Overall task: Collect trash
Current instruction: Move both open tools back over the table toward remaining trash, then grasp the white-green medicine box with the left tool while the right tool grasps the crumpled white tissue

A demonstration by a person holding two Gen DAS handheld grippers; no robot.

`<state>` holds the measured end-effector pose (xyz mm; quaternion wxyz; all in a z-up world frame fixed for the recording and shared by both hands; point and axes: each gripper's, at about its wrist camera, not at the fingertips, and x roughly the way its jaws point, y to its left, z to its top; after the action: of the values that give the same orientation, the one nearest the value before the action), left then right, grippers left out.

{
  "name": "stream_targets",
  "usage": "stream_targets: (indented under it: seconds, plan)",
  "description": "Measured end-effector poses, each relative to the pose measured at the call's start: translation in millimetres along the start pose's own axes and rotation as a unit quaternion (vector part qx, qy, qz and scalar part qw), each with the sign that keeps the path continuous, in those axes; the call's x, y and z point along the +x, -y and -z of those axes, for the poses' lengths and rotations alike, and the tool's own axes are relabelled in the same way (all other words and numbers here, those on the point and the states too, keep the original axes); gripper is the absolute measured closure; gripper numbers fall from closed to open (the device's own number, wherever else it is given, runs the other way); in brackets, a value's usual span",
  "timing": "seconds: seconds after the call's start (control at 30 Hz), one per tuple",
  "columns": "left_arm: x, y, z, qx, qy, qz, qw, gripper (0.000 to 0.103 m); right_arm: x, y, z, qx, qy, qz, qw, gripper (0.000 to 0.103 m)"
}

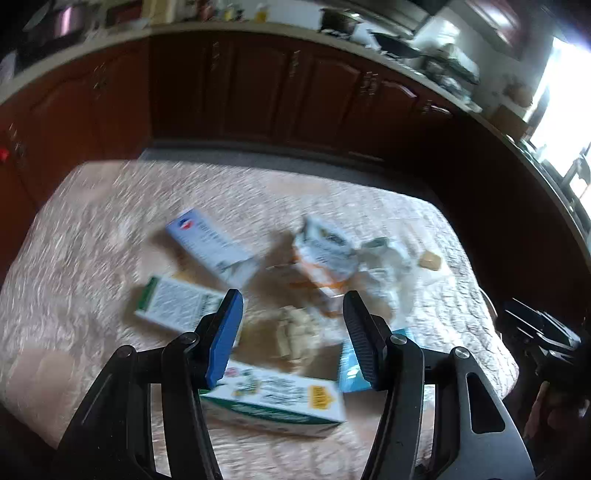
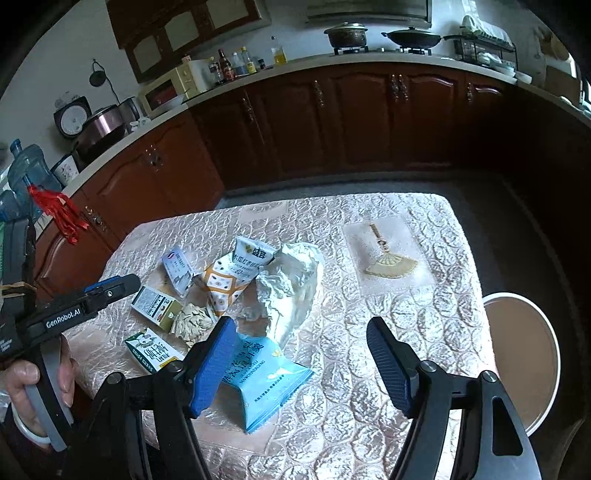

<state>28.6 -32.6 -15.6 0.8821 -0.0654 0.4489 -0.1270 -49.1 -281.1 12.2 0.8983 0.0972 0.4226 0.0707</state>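
Bench with shiny quilted pinkish cover fills the frame centre. Small fan-shaped ornament on it, right of centre. Round stool at right edge, beside the bench. Dark red-brown cabinets curve across the top. Counter above: pot and wok on the stove upper right, bottles upper centre, rice cooker upper left. Water jug, red tassel at left edge.

Left wrist view smeared by motion blur — window at right edge blown out white. Right wrist view sharp, daylit; fisheye bends counter, corners vignetted black.
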Motion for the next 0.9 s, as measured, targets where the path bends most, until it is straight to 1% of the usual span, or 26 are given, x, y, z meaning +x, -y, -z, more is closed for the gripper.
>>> stream_targets:
  seconds: [0.17, 0.3, 0.4, 0.53, 0.63, 0.67, 0.77, 0.9]
  plan:
    - [7, -54, 2, -0.049, -0.019, -0.030, 0.9982, 0.048, 22, -7, 0, -0.004, -0.023, -0.013, 1.000, 0.031]
    - [19, -84, 5, -0.087, -0.042, -0.041, 0.9945, 0.048, 39, -12, 0, -0.008, -0.036, -0.019, 0.999, 0.031]
    - [31, -94, 7, -0.098, -0.055, -0.044, 0.9926, 0.048, 50, -14, 0, -0.007, -0.046, -0.024, 0.999, 0.031]
    - [48, -102, 14, -0.126, -0.076, -0.027, 0.9888, 0.047, 62, -16, -1, -0.013, -0.059, -0.021, 0.998, 0.031]
    - [55, -99, 17, -0.115, -0.088, -0.036, 0.9888, 0.047, 67, -17, -3, -0.014, -0.063, -0.023, 0.998, 0.031]
    - [58, -98, 17, -0.110, -0.092, -0.044, 0.9887, 0.047, 68, -17, -3, -0.015, -0.064, -0.022, 0.998, 0.030]
    - [60, -101, 20, -0.103, -0.095, -0.084, 0.9865, 0.047, 71, -16, -3, -0.014, -0.068, -0.022, 0.997, 0.030]
    - [57, -119, 24, -0.114, -0.098, -0.115, 0.9819, 0.047, 73, -11, -3, -0.008, -0.071, -0.023, 0.997, 0.030]
